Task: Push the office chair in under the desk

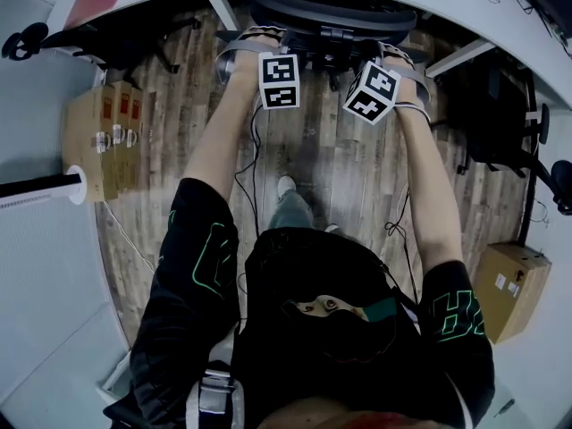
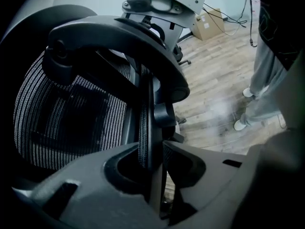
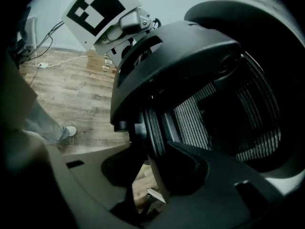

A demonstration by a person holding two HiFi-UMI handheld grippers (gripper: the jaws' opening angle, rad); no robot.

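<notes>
Two tools pinch one office chair (image 1: 332,14) backrest rim: left tool (image 2: 153,149), right tool (image 3: 151,151).

Head view looks steeply down over the person (image 1: 313,329) toward the far tabletop (image 1: 465,7). Both gripper views sit close against the chair backrest (image 2: 71,109), shared by all three.

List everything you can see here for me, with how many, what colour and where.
office chair: one, black, mesh back, top centre at the desk's edge
desk: one, white, across the top
cardboard boxes: several, brown, stacked at left
single box: one, brown, at right
floor: wood planks
shirt: black, green print
shoe: one showing, white
marker cubes: two, black-and-white
left gripper: jaws clamped on chair's back edge
right gripper: likewise, other edge
</notes>
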